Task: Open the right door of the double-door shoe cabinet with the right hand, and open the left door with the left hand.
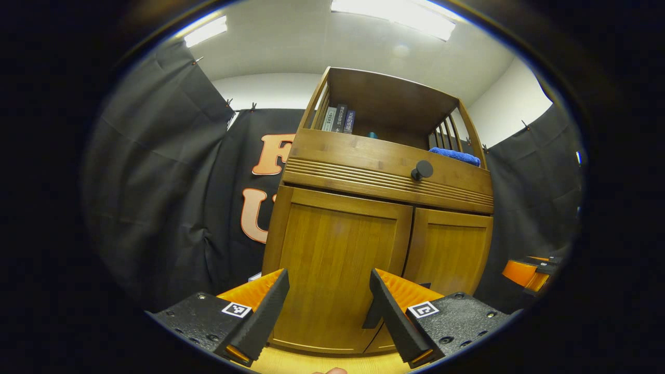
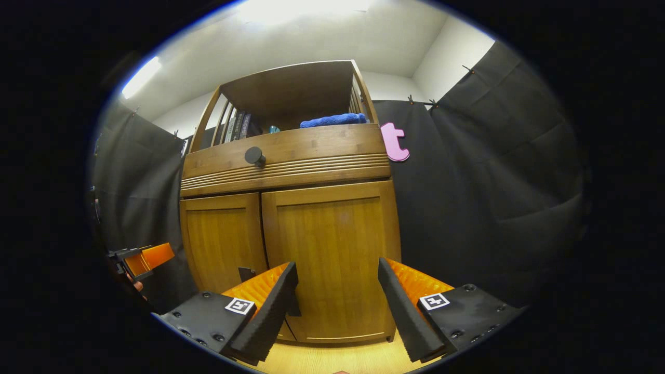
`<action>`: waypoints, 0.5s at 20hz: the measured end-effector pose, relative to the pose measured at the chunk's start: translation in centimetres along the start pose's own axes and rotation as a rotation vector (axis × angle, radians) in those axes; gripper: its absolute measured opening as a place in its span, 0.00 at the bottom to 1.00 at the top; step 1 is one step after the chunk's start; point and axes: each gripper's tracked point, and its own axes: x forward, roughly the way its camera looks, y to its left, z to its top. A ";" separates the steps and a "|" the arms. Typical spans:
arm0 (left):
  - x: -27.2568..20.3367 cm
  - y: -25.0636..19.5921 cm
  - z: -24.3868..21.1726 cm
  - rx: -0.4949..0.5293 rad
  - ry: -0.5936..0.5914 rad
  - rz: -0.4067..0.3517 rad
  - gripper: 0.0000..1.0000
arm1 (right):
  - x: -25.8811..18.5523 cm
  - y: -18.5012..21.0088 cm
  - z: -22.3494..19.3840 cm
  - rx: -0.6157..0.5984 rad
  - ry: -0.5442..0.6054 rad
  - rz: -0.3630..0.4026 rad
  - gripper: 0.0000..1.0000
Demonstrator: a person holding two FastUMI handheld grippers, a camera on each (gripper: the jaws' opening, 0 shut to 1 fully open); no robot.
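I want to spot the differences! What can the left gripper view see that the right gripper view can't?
The left gripper view looks past its own open left gripper at the left door, and catches the other gripper far off at the right edge.

The right gripper view looks past the open right gripper at the right door.

Both share the wooden shoe cabinet, both doors shut, the round drawer knob, the books and the blue cloth on the shelf.
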 end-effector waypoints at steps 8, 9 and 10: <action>-0.2 1.6 -0.3 0.012 0.024 0.030 0.94 | 6.6 6.6 -3.7 -0.013 0.043 0.147 1.00; -0.4 1.8 -0.3 0.014 0.025 0.031 0.94 | 7.9 7.3 -4.6 -0.017 0.056 0.153 1.00; -0.4 1.9 -0.3 0.015 0.024 0.032 0.94 | 8.7 7.6 -5.6 -0.026 0.068 0.155 1.00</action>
